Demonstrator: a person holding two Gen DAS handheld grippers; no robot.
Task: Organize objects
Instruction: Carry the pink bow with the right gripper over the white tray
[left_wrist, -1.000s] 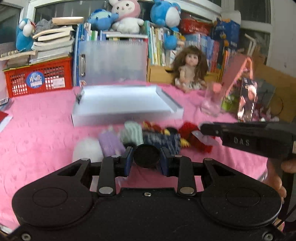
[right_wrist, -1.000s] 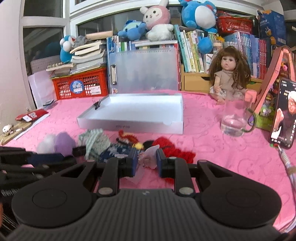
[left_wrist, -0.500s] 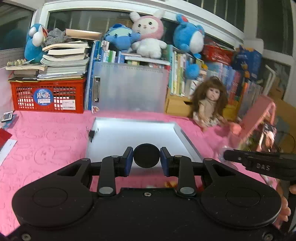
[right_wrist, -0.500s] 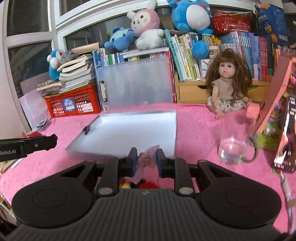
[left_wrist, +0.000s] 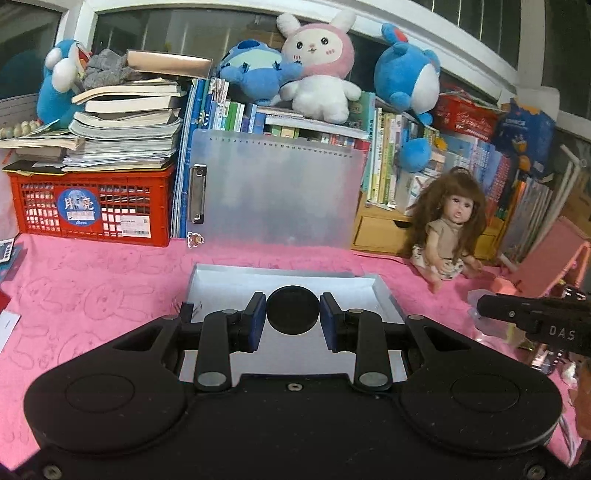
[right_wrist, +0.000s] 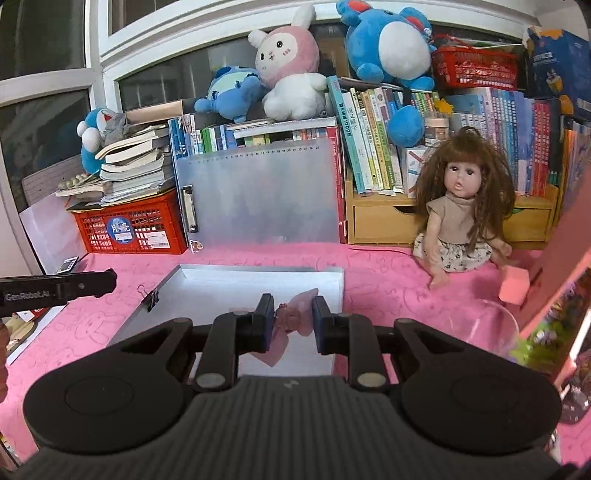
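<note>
- The left gripper (left_wrist: 292, 318) sits low in the centre of its own view, its jaws pinching a round black disc (left_wrist: 292, 311) between blue pads.
- That disc hangs above the near half of a shallow white tray (left_wrist: 380, 293), which lies on the pink cloth covering the bench (left_wrist: 92, 295).
- The right gripper (right_wrist: 293, 319) has its jaws clamped on a small pale pink soft thing (right_wrist: 295, 314); its loose end droops below the pads, and what it is I cannot tell.
- In the right wrist view this pink piece is also over the tray (right_wrist: 255, 275), near the tray's right side.
- A black binder clip (right_wrist: 152, 300) grips the tray's left edge.
- At lower right of that view stands a clear glass cup (right_wrist: 484, 328), beside a pink block (right_wrist: 513, 288).
- A long-haired doll (right_wrist: 460, 218) sits right of centre, against the bookshelf.
- A red crate (left_wrist: 92, 206) bearing stacked books stands at left, and plush toys line the top.
</note>
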